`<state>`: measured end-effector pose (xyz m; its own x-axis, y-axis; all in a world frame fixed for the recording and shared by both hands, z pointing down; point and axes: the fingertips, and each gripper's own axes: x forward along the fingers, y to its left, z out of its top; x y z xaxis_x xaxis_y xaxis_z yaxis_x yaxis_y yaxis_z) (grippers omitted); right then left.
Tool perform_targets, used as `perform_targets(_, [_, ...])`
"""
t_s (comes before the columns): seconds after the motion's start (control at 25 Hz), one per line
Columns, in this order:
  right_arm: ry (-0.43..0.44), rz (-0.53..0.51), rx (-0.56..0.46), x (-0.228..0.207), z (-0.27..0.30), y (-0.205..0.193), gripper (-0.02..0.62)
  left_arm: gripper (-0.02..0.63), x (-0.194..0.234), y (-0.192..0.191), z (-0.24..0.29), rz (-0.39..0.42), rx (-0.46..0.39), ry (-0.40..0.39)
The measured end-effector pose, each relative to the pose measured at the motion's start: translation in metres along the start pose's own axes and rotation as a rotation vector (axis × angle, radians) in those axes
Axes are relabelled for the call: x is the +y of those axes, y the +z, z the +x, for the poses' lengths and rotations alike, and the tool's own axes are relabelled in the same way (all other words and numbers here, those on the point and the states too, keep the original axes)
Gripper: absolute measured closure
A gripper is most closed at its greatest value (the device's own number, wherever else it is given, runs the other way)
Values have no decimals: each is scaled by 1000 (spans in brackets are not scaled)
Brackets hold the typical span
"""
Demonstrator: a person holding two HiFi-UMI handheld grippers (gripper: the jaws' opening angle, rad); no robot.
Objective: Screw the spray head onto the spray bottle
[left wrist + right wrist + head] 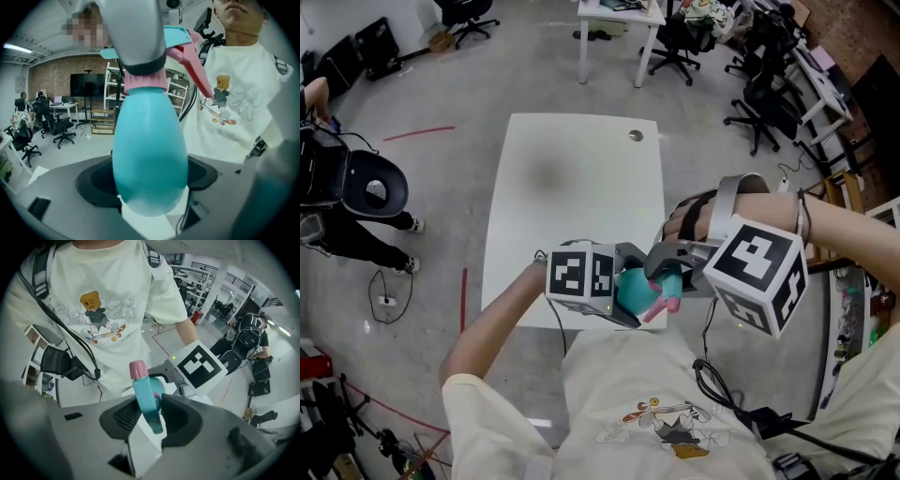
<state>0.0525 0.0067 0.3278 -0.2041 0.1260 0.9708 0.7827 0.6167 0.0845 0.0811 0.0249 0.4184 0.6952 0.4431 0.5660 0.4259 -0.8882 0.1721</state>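
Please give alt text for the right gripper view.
The right gripper holds a teal plastic spray head with a pink nozzle between its grey jaws. Behind it are the left gripper with its black-and-white marker cube and a person's cream printed T-shirt.

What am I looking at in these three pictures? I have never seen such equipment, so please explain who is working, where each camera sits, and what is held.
There is no robot here: a person holds a hand-operated gripper in each hand. The cubes with black-and-white squares are parts of the grippers. The head view comes from a camera on the person's head, looking down. The other two views come from cameras riding on the grippers. The left gripper clamps a teal spray bottle by its body. The right gripper is closed on the spray head, which sits on the bottle's neck. The white table shows only a small round hole cover.
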Motion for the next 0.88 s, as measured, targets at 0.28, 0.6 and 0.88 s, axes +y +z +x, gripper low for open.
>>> perform_targets(0.28, [2, 138, 5, -10, 2, -13, 466, 195, 19, -4, -6, -53, -33, 116])
perform_targets(0.6, [-9, 306, -1, -23, 7, -28, 466, 195, 45, -14, -13, -137, 5, 329])
perform_targets(0.88, [-50, 447, -26, -38, 6, -34, 466, 195, 57, -19, -27, -210, -19, 471])
